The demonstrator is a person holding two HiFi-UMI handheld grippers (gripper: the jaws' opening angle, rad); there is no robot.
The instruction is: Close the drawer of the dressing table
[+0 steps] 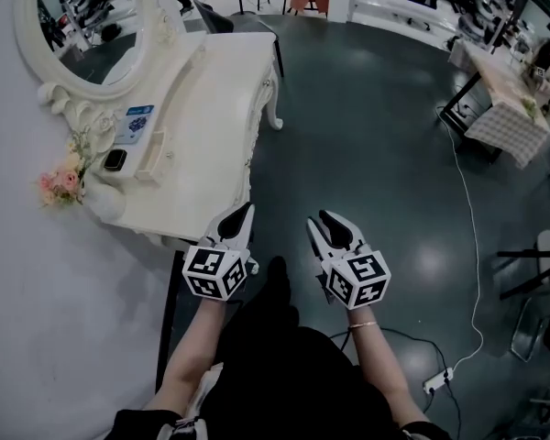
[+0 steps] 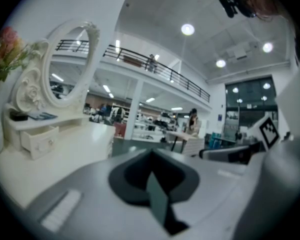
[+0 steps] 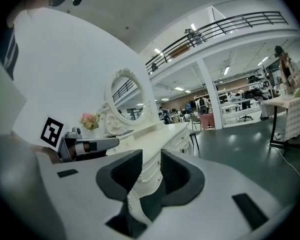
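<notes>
dressing table [image 1: 220,99]: left gripper [image 1: 242,213] pressed together beside near corner; right gripper [image 1: 329,221] spread (table front seen through gap)

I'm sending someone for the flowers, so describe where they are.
Find the white dressing table against the wall, with its oval mirror. At the mirror's foot, on the table's near end, stand the flowers: the only pink thing there.
</notes>
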